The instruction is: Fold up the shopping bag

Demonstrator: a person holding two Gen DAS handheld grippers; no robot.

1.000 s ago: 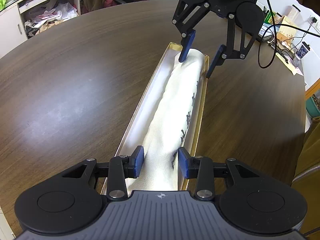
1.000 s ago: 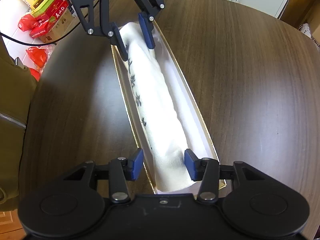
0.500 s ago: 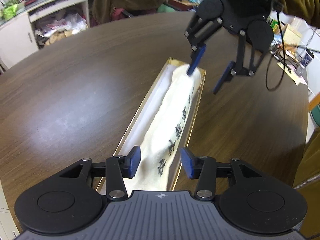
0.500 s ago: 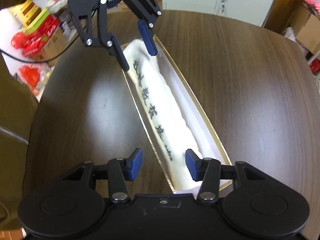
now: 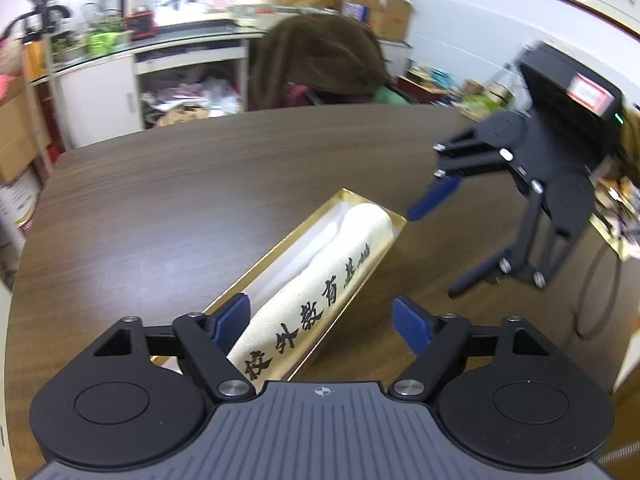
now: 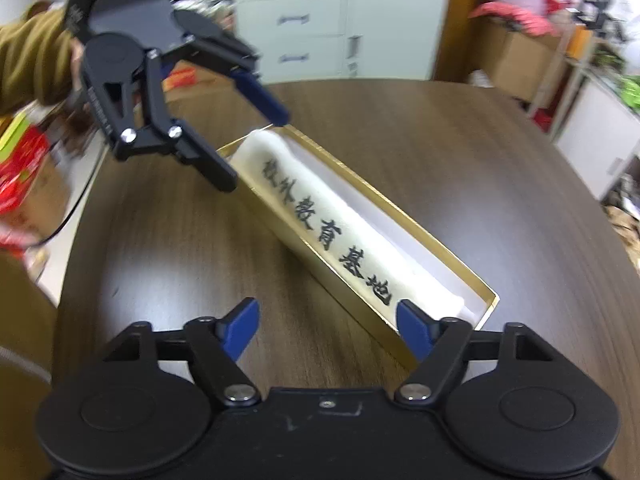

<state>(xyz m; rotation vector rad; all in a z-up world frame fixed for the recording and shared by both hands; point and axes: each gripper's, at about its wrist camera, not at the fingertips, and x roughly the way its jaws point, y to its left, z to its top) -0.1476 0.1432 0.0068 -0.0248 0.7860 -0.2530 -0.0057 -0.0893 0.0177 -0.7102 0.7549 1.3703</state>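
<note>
The cream shopping bag is rolled into a long bundle with black characters. It lies in a narrow gold-rimmed box on the dark round table. My left gripper hovers over the near end, jaws opening wide, pads clear of the cloth. My right gripper hangs beyond the far end, off to the right. In the right wrist view the bag and box run diagonally. There my right gripper is opening with nothing pressed, and the left gripper is lifted off the far end.
A brown coat hangs over a chair behind the table. White cabinets and cluttered shelves line the walls. Red packages and a black cable sit past the table's edge. An olive sleeve holds the left gripper.
Both grippers let go of the rolled bag's ends, spread their jaws wide and lifted away while tilting. The bag stays lying in the box.
</note>
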